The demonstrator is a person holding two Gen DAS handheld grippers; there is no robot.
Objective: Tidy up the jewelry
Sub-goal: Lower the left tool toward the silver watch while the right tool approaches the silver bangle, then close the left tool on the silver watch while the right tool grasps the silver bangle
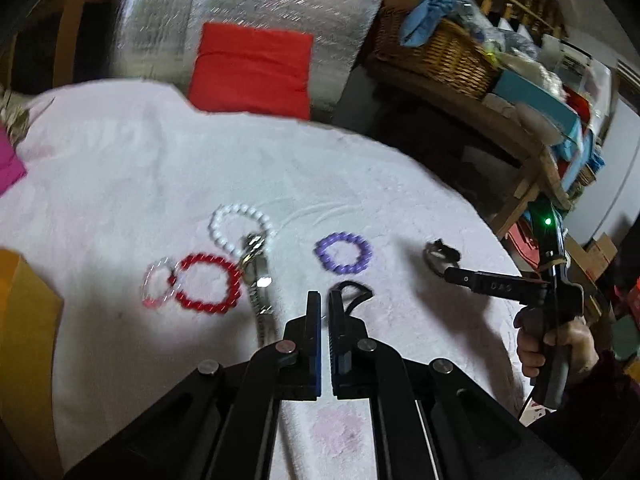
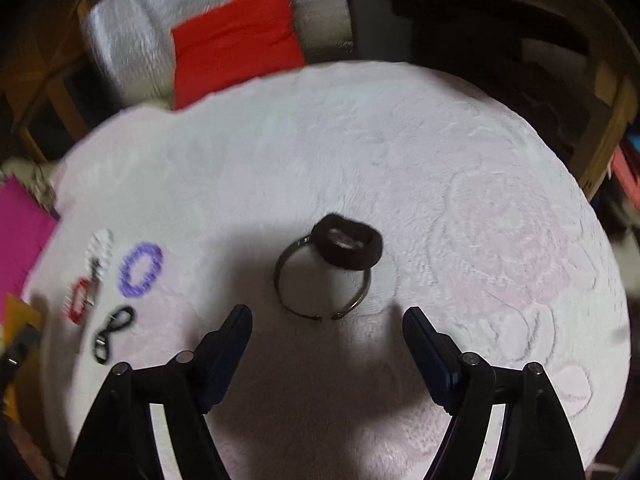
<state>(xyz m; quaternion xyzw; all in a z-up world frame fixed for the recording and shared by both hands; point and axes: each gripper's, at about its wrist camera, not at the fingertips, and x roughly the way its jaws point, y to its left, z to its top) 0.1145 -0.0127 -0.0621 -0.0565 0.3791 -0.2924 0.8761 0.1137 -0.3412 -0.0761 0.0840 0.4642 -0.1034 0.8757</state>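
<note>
While the left tongs [image 1: 324,304] are pressed together just above the white fuzzy cloth [image 1: 120,168] on the desk, they seem to pinch a thin black loop [image 1: 354,294]; the left view does not show clearly if the pads really hold it. Just past them lie the beaded rings. A purple bracelet [image 1: 344,257] lies by itself. A red bracelet [image 1: 208,283] touches a small clear pink one [image 1: 158,282]. A white bracelet [image 1: 240,226] lies behind the red one, and a silver watch [image 1: 258,276] lies across it.

Far to the right, a hand [image 1: 556,344] holds the right tongs [image 2: 328,320]. Their fingers [image 2: 236,324] are spread wide and nothing is between them. Just in front of them, on the cloth, rests a thin metal ring [image 2: 320,280] with a big dark top. It does not touch the tongs. A red cushion [image 1: 254,68] lies beyond the desk.
</note>
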